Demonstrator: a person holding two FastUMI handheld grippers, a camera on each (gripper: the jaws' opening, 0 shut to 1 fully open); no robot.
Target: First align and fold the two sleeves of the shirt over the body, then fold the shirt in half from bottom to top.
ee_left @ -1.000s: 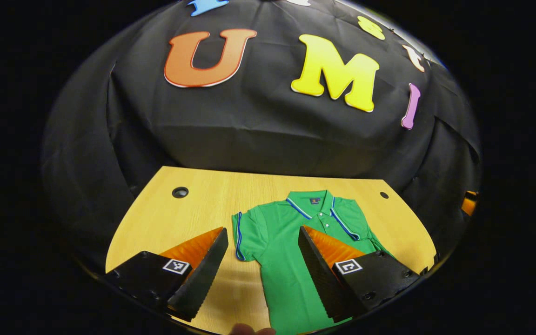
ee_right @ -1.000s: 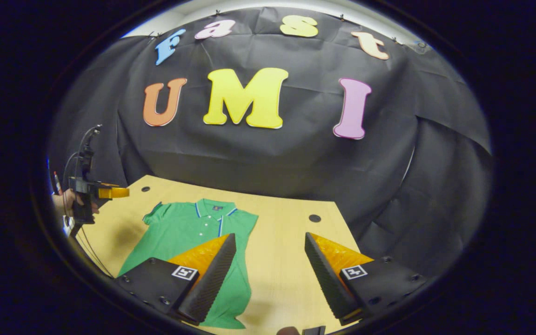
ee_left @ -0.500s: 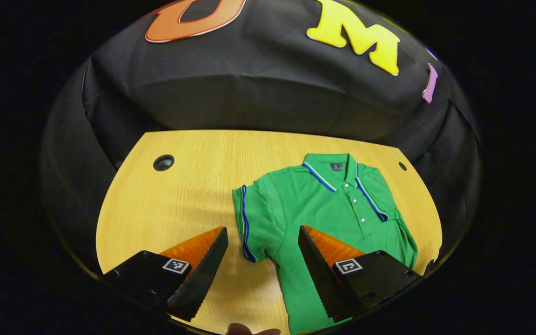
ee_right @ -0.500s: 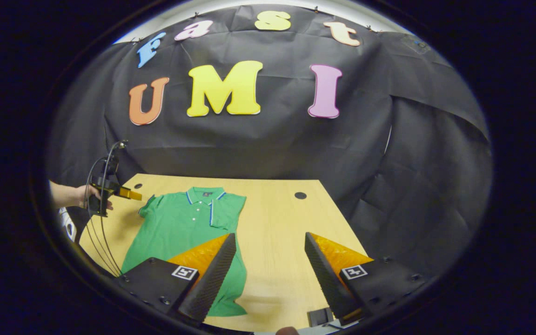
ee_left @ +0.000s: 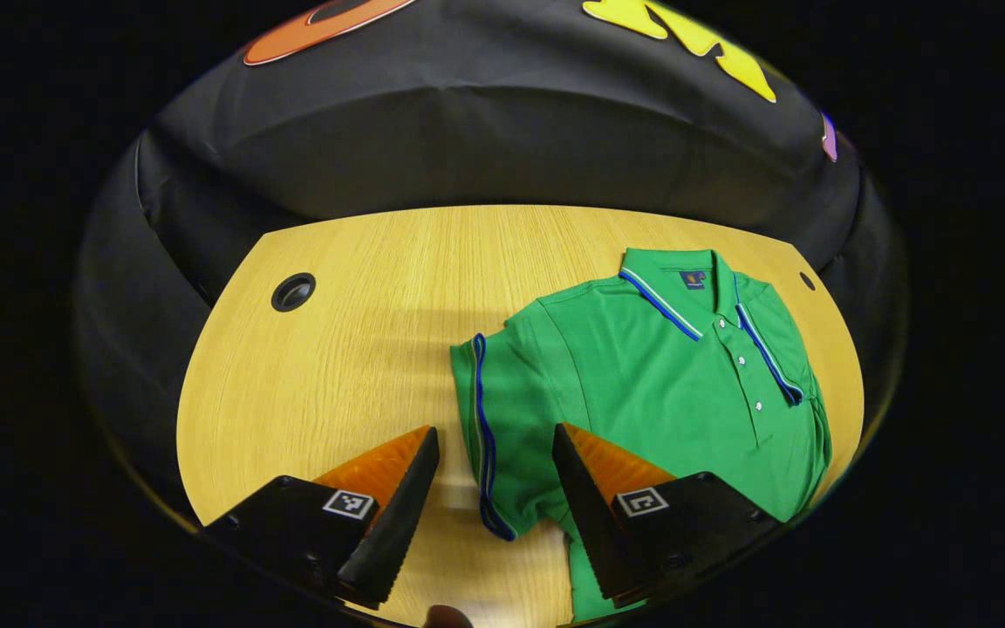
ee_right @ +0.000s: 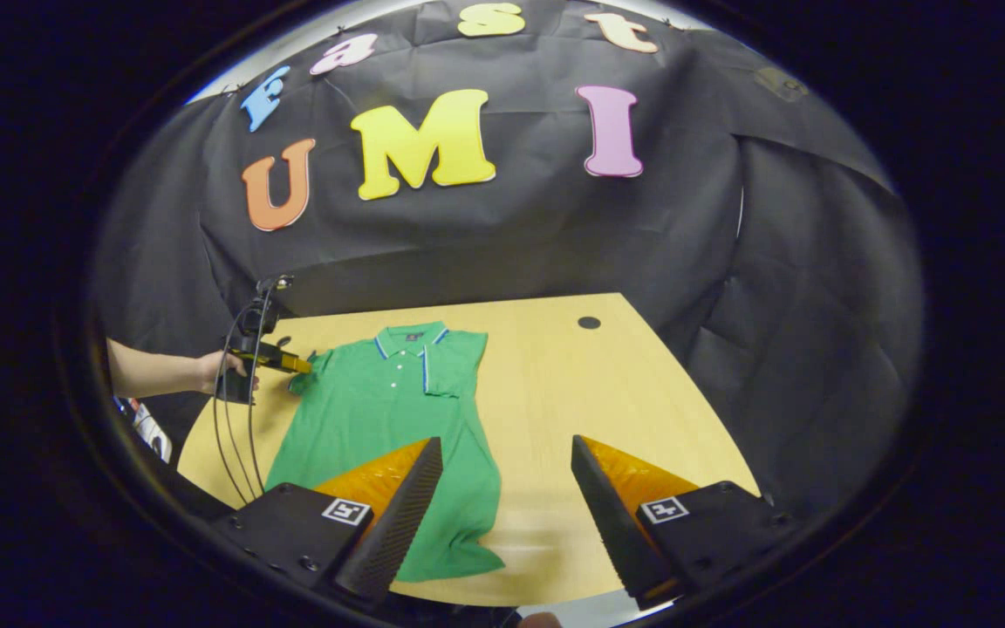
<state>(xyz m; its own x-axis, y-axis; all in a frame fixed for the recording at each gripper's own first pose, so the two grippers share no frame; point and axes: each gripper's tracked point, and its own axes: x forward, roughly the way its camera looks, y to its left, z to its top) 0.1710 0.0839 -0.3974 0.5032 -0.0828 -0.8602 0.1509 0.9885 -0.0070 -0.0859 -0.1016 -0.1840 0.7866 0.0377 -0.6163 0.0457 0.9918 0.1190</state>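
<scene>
A green polo shirt (ee_left: 659,384) with blue trim lies flat, collar away from me, on the wooden table (ee_left: 363,349). Its left sleeve (ee_left: 489,436) sticks out to the side, and its blue-edged cuff lies between the fingers of my open left gripper (ee_left: 494,429), just above it. In the right gripper view the shirt (ee_right: 380,419) has its right sleeve (ee_right: 454,366) folded over the body. There the left gripper (ee_right: 280,359), held by a hand (ee_right: 215,371), hovers at the left sleeve. My right gripper (ee_right: 507,440) stands open with nothing in it, back over the table's near right side.
The table has a round cable hole at its far left (ee_left: 293,292) and another at its far right (ee_right: 589,323). Black cloth walls close in the back and sides. Cables (ee_right: 245,419) hang from the left gripper past the table's left edge.
My left gripper has moved down and forward onto the left sleeve, which now lies between its fingers. The right gripper has drawn back from the shirt, still open.
</scene>
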